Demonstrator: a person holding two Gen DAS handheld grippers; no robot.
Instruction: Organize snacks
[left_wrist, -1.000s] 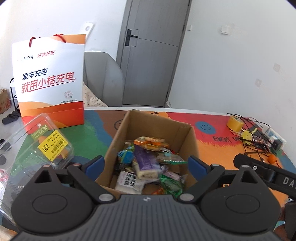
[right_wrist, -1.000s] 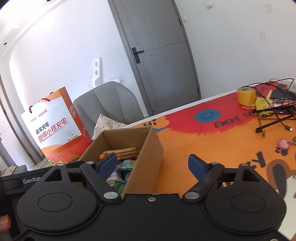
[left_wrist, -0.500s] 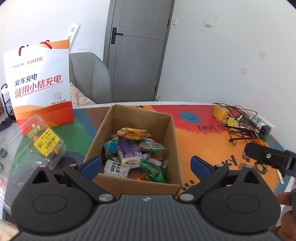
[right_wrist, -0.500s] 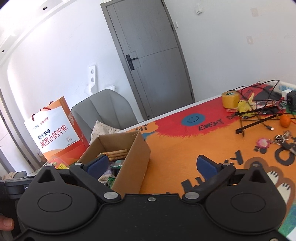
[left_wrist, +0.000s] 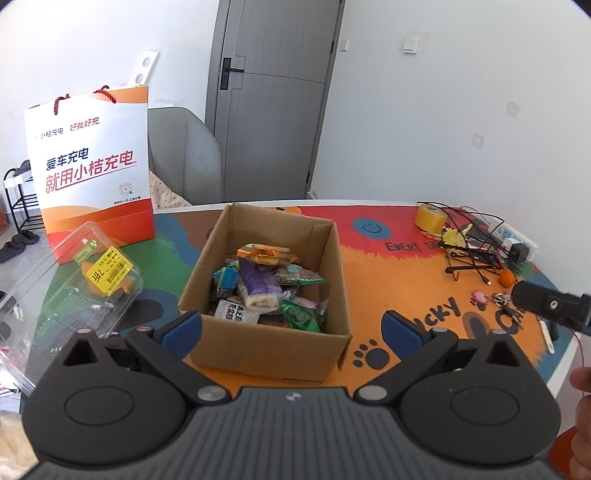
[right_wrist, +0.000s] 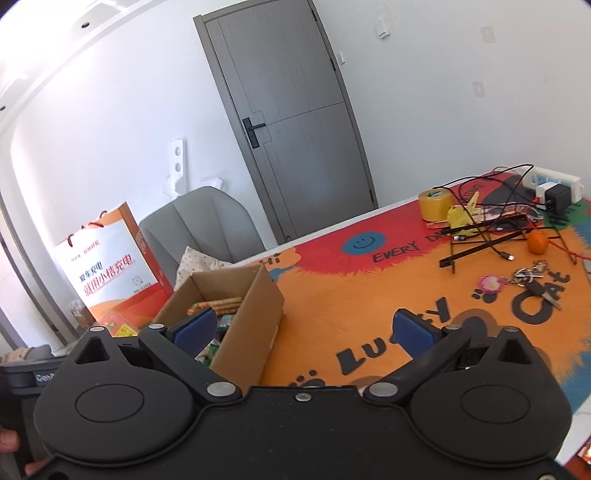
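**Both jaws wide apart, snacks sitting in the box**

Jaws on both tools are spread as far as they go, with nothing between the pads. The left gripper (left_wrist: 291, 326) hangs just in front of the open brown cardboard box (left_wrist: 266, 343), its blue pads (left_wrist: 183, 328) either side of the box's near wall but not touching it. The right gripper (right_wrist: 304, 328) is off to the box's right side, over the colourful orange cartoon table mat (right_wrist: 354, 295).

The wrapped snacks (left_wrist: 264, 286) are all heaped inside the box: purple, green, orange and white packets jumbled together. Left of the box lies a clear plastic clamshell container with a yellow price sticker (left_wrist: 99, 280), and behind that stands a white and orange paper gift bag with red cord handles (left_wrist: 92, 173). Well to the right of the box there's a roll of yellow tape (left_wrist: 430, 218), a tangle of black cables (left_wrist: 472, 240), a small orange fruit (left_wrist: 506, 277) and a bunch of keys (right_wrist: 532, 278).
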